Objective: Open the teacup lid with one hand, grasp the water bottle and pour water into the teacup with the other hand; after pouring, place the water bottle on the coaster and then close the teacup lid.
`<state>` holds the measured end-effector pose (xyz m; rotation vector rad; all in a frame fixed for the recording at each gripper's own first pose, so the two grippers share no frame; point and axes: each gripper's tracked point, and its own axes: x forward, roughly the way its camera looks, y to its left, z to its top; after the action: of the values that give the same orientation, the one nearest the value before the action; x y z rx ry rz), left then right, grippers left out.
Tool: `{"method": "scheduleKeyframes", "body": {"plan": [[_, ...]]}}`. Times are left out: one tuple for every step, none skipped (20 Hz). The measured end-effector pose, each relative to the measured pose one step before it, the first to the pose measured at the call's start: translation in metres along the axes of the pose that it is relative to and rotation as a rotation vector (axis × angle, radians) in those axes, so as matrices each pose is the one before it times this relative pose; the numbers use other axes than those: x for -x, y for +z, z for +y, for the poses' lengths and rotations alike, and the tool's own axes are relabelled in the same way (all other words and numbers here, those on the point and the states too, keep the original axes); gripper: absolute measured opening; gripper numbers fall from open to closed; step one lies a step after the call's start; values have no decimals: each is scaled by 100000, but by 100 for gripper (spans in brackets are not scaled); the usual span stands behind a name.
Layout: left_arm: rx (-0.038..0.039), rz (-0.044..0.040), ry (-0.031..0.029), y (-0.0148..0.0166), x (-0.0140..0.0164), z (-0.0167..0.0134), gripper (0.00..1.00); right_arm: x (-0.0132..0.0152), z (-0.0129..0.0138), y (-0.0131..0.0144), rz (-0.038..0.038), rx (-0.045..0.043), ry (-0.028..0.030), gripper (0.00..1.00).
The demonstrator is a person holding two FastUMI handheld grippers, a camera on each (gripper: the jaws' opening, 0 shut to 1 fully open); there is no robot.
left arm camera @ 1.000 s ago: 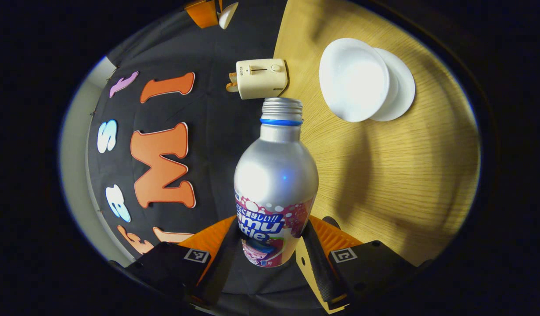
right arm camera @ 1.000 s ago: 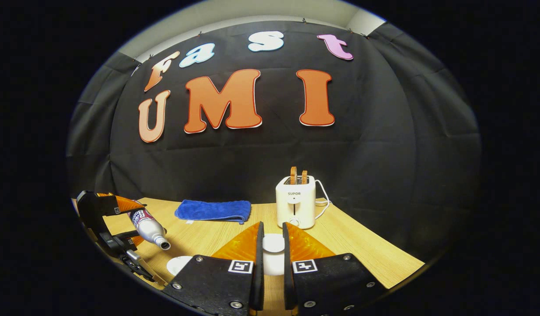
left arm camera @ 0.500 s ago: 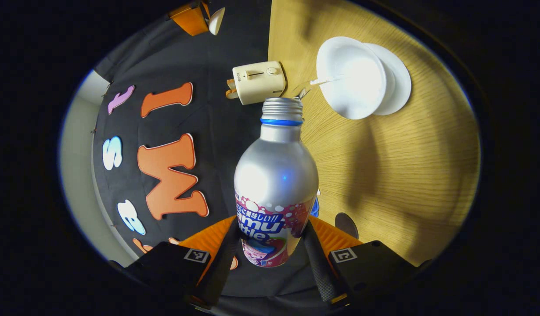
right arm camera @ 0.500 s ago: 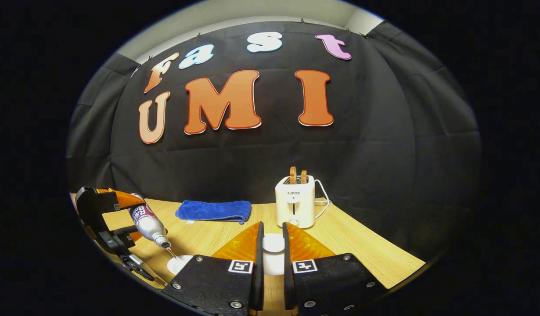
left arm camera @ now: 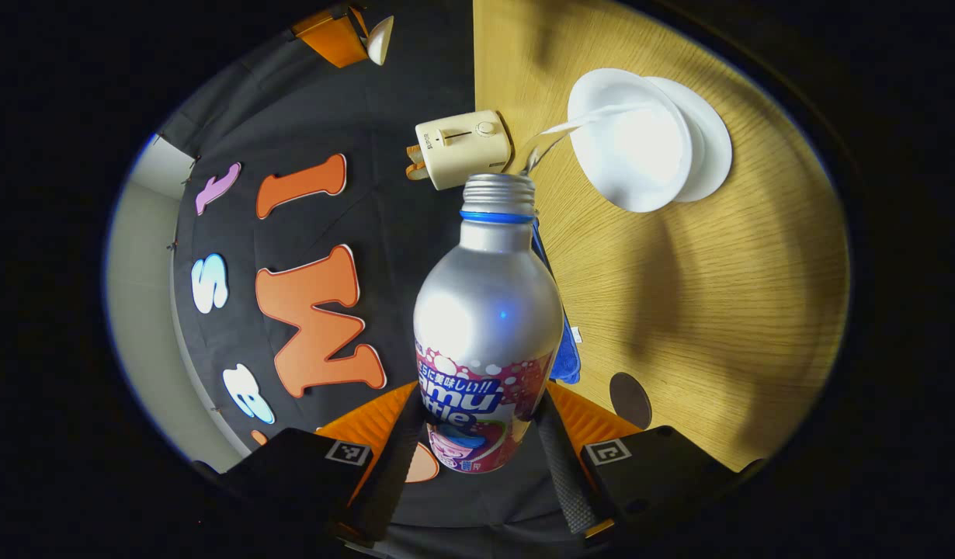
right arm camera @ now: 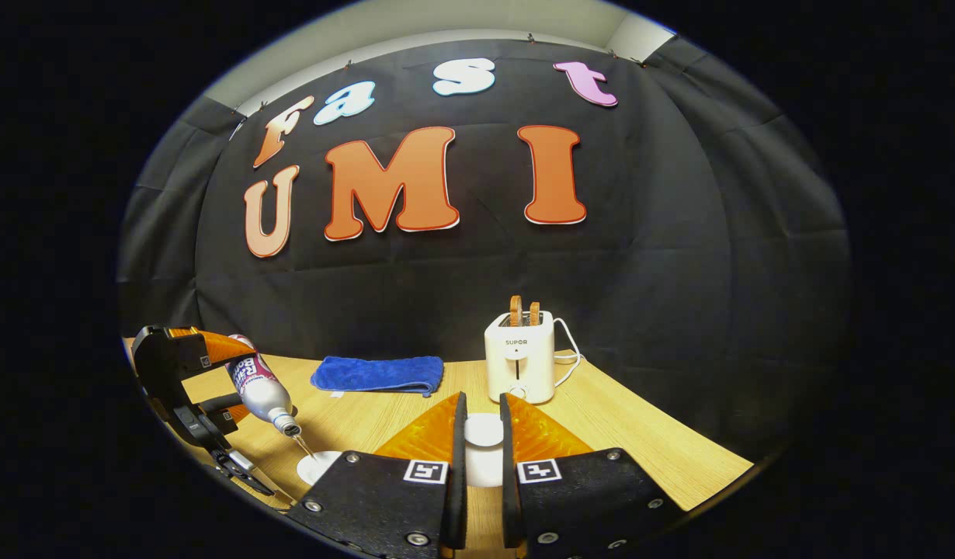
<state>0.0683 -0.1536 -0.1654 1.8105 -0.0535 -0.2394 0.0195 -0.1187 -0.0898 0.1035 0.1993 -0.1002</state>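
Wooden worktop [left arm camera: 679,295]: carries everything we work over.
Toaster [right arm camera: 519,356] and blue cloth [right arm camera: 376,373]: at the back, clear of our pour.
Water bottle [left arm camera: 487,326]: our left gripper [left arm camera: 477,435] is clamped on it, tilted so the stream lands in the teacup [left arm camera: 629,140].
Teacup lid [right arm camera: 484,429]: our right gripper [right arm camera: 481,454] pinches it aside, keeping the cup open.
Coaster [left arm camera: 630,399]: near, waiting for the bottle.
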Motion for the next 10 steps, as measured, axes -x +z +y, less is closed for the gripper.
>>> {"method": "scheduleKeyframes", "body": {"plan": [[-441, -89, 215, 5, 61, 130, 84, 120, -90, 78, -247, -28, -205, 18], [-131, 40, 244, 106, -31, 62, 84, 19, -41, -1, -26, -16, 191, 18], [-58, 111, 292, 49, 6, 5, 84, 72, 89, -32, 45, -41, 24, 18], [-311, 36, 341, 73, -31, 28, 85, 29, 29, 13, 19, -120, 164, 18], [-391, -59, 94, 39, 164, 36, 85, 47, -43, 12, -74, -141, 60, 18], [-493, -67, 58, -37, -71, -14, 85, 38, -56, -25, 36, 2, -48, 18], [-490, -36, -33, -34, 87, 76, 85, 54, -40, 39, -173, -69, -112, 18], [-459, -63, -7, 13, -23, 86, 85, -39, -94, 70, -133, -163, -241, 18], [-295, -154, -11, 28, -37, 90, 85, 62, 4, -44, 93, -97, 175, 18], [-394, -116, -36, 33, -5, 4, 85, 40, -91, -57, 45, -14, -243, 18]]}}
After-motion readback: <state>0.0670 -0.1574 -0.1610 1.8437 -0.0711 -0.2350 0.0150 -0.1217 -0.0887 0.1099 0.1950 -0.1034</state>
